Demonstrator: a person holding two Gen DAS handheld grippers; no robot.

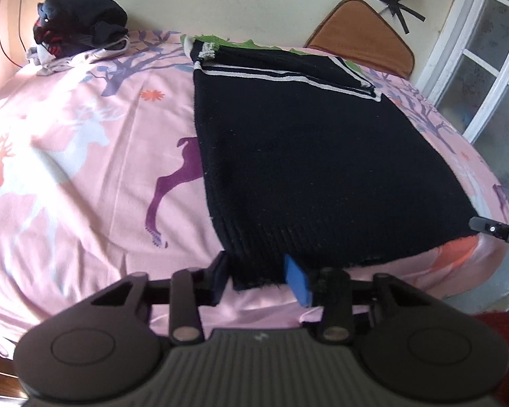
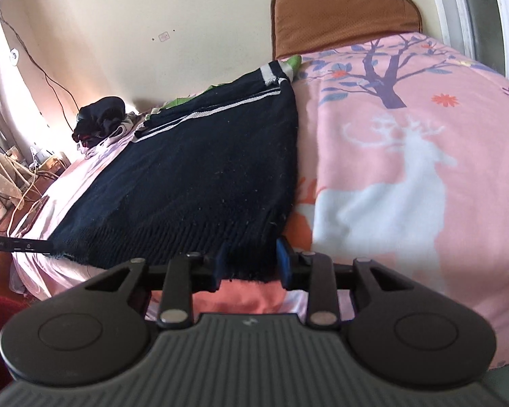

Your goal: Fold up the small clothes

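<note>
A black knit sweater (image 1: pixel 305 156) with white stripes lies flat on the pink bed, sleeves folded in across its top. Its ribbed hem faces me. My left gripper (image 1: pixel 259 276) is open, its blue pads on either side of the hem's left corner. My right gripper (image 2: pixel 251 264) is open too, its pads straddling the hem's right corner of the sweater (image 2: pixel 193 169). The right gripper's tip shows at the edge of the left wrist view (image 1: pixel 492 229). The left gripper's tip shows at the left edge of the right wrist view (image 2: pixel 23 245).
A pile of dark folded clothes (image 1: pixel 78 23) sits at the bed's far left corner. A brown cushion (image 1: pixel 359 30) leans on the wall behind. A green cloth (image 1: pixel 213 39) lies under the sweater's top. A window (image 1: pixel 485 61) is at the right.
</note>
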